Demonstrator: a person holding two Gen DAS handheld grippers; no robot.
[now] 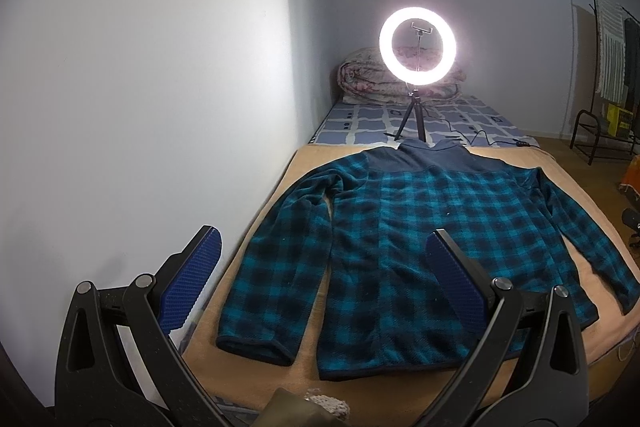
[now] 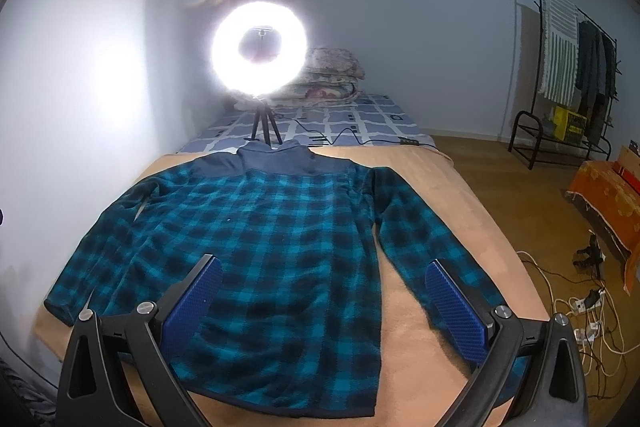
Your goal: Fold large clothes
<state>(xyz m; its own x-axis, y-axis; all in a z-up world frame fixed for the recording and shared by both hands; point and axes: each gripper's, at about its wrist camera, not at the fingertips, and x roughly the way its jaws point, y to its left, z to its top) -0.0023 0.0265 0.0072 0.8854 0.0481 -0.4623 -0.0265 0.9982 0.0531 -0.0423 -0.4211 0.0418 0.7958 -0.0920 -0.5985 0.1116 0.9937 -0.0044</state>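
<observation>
The left gripper [image 1: 324,259] and right gripper [image 2: 324,287] both hold their blue fingers [image 1: 192,279] wide apart, gripping nothing. Just past them a blue and black checked fleece jacket [image 1: 400,239] lies flat on the bed [image 1: 240,355], sleeves out, dark collar toward the bright ring light [image 1: 416,45].

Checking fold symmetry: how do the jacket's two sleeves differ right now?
The sleeve by the wall lies close against the jacket body; the sleeve on the room side splays outward, leaving a wedge of tan blanket showing. Its cuff hides behind the right claw. Both lie flat, unfolded.
</observation>
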